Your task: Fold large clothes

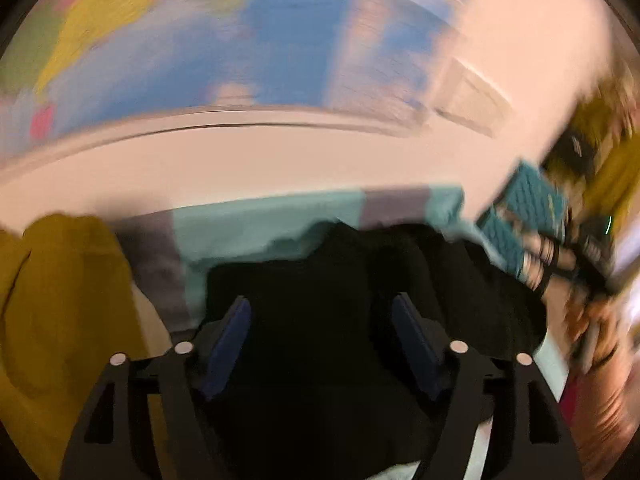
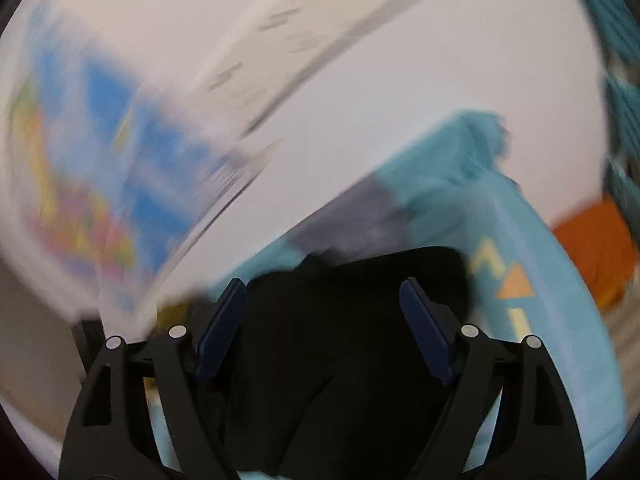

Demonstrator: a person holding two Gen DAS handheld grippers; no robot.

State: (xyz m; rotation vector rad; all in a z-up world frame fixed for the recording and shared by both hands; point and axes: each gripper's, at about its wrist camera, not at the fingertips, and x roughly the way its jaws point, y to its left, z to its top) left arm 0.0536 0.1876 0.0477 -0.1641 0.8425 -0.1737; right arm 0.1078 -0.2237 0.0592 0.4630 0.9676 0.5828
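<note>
— Grippers, both of them, over the pile! Left gripper (image 1: pixel 320 320) hangs low with its blue pads spread wide, nothing pinched, black garment (image 1: pixel 312 300) lying under the gap.

— And the other side?

— Right gripper (image 2: pixel 322 304) same story: jaws apart over the black garment (image 2: pixel 340 340), which lies on a teal cloth (image 2: pixel 520 340).

— What's around?

— Mustard-yellow cloth (image 1: pixel 60 300) bunched to the left, orange patch (image 2: pixel 596 248) far right, colourful map (image 1: pixel 200 40) on the wall behind. A teal sleeve (image 1: pixel 528 208) reaches in from the right. Everything's badly blurred.
</note>
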